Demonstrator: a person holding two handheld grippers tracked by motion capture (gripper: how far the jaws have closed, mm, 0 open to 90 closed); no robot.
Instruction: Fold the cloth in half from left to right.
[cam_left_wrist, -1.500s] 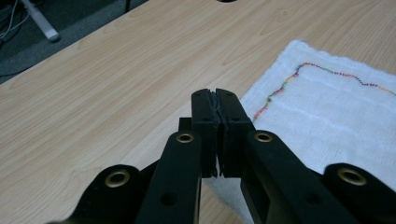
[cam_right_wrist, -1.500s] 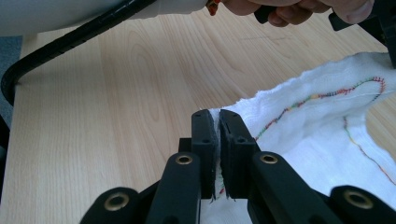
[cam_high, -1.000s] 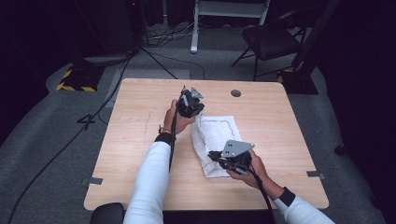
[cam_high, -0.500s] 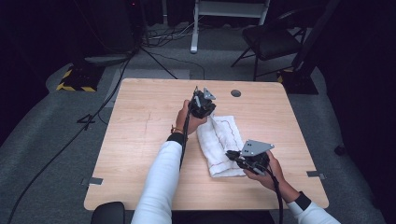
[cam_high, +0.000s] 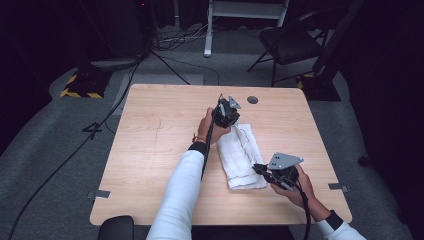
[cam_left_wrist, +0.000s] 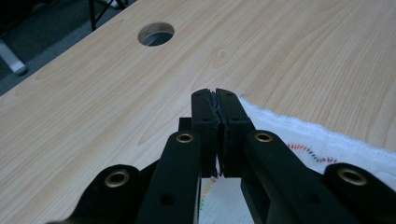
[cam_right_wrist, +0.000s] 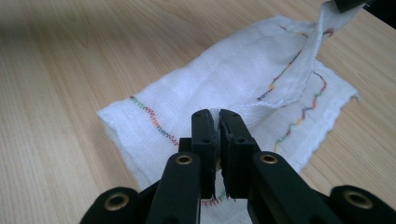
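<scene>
While the white cloth (cam_high: 241, 156) is lying lengthwise from frame centre toward lower right on the tabletop (cam_high: 150, 150), the left tongs (cam_high: 231, 121) are pinching its far corner and the right tongs (cam_high: 257, 169) its near edge, both clamped on fabric.

a pale wooden table (cam_high: 150, 150) with a round hole (cam_high: 252, 100) stands before a dark chair (cam_high: 290, 42) and floor cables (cam_high: 165, 60).

A pale wooden counter (cam_high: 150, 150) with a round hole (cam_high: 252, 100) near its far edge carries a white cloth (cam_high: 240, 160) with coloured stitching, lying right of centre.
</scene>
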